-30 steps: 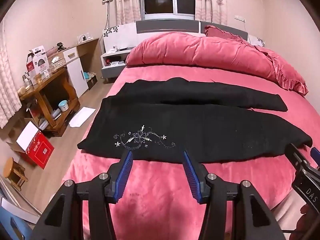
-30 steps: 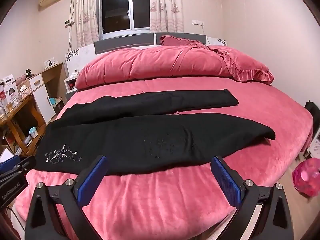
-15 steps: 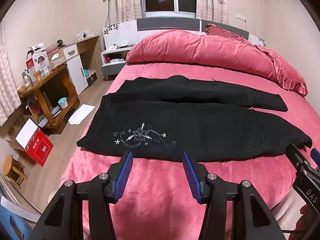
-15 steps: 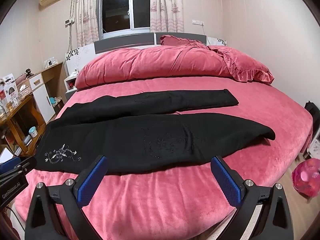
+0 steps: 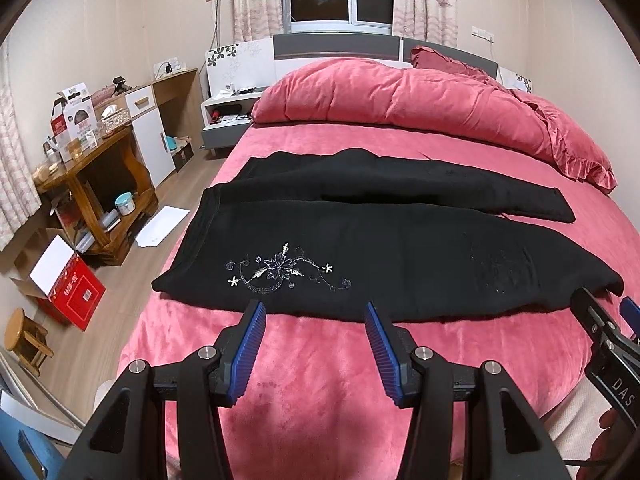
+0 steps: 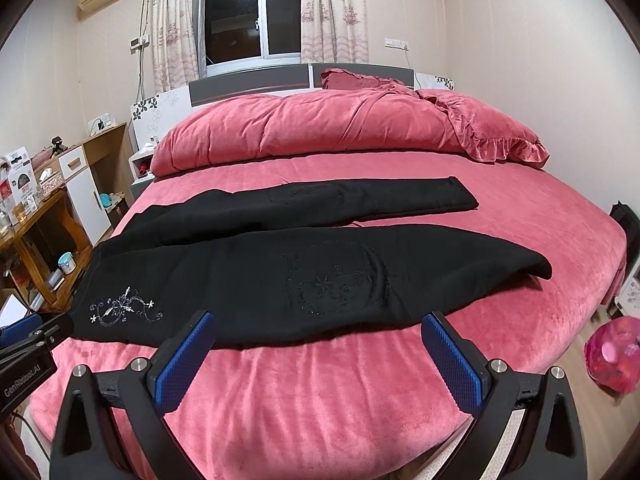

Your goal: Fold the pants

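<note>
Black pants (image 5: 400, 256) (image 6: 280, 276) lie spread flat across the pink bed (image 5: 328, 364) (image 6: 320, 384), waistband to the left, both legs stretching right. A pale flower embroidery (image 5: 280, 270) (image 6: 122, 310) marks the near leg by the waist. My left gripper (image 5: 314, 316) hovers open just short of the pants' near edge below the embroidery, nothing between its blue pads. My right gripper (image 6: 316, 326) stands open and wider, also empty, in front of the near leg's middle. Each gripper shows at the edge of the other's view.
A rolled pink duvet (image 5: 400, 100) and pillow (image 6: 480, 128) fill the head of the bed. Left of the bed stand a wooden desk (image 5: 92, 184), a white cabinet (image 5: 148, 128), a red box (image 5: 76, 292) and a stool (image 5: 24, 332). A pink bag (image 6: 612, 356) sits on the floor at right.
</note>
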A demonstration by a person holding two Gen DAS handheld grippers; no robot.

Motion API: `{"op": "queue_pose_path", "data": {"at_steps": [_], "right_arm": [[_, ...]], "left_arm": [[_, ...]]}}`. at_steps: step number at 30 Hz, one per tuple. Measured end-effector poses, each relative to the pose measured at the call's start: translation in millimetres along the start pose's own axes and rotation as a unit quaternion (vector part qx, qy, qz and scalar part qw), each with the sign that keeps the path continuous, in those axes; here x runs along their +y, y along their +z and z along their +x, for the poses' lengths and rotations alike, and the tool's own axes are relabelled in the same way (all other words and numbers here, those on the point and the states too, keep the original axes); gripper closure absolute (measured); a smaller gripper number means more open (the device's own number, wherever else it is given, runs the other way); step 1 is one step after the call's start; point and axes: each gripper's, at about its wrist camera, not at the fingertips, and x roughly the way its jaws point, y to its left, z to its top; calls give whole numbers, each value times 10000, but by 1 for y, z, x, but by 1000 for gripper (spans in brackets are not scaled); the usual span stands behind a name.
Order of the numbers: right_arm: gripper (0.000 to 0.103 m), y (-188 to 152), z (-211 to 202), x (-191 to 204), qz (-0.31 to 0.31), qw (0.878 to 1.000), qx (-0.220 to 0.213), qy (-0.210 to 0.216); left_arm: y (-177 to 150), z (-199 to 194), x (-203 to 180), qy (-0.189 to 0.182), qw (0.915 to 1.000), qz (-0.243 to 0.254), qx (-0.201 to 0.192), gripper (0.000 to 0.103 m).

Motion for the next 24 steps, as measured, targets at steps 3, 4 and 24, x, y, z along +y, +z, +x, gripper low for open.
{"op": "queue_pose_path", "data": {"at_steps": [3, 4, 24], "right_arm": [[0, 0, 0, 0, -1, 10000, 6, 1], [0, 0, 0, 0, 2, 10000, -2, 2], [0, 0, 2, 2, -19, 10000, 24, 28]], "left_arm": [[0, 0, 0, 1, 10000, 1, 12, 50], [0, 0, 1, -5, 10000, -1, 13, 50], [2, 3, 2, 22, 10000, -2, 84, 50]]}}
